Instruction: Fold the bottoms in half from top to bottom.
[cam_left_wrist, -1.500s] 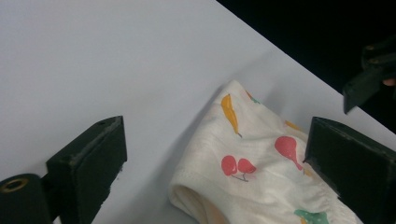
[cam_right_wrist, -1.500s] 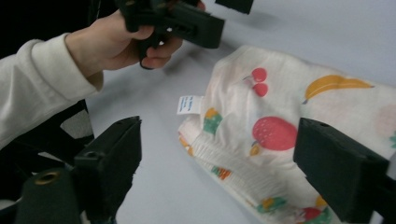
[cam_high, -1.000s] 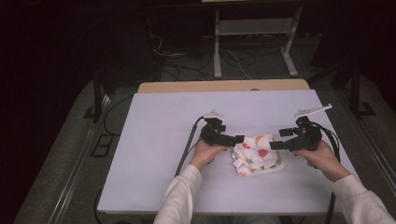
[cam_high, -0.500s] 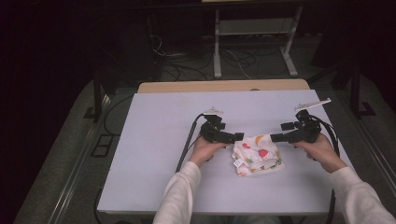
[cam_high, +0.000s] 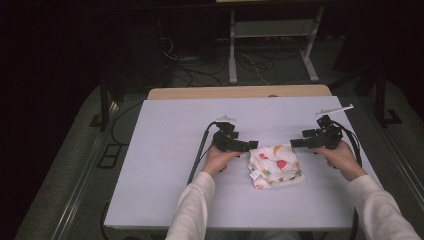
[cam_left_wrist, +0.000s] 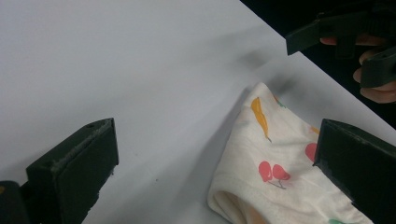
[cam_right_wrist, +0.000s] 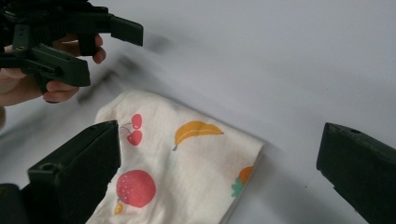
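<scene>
Folded fruit-print cloth (cam_high: 275, 165) lies on the table (cam_high: 165, 150) between your claws, just right of the open left claw (cam_high: 252, 145), nearer it than the open right claw (cam_high: 295, 143).

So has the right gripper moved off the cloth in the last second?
Yes. The right gripper has pulled back toward the table's right edge and hangs open beside the folded fruit-print cloth, no longer over it.
</scene>
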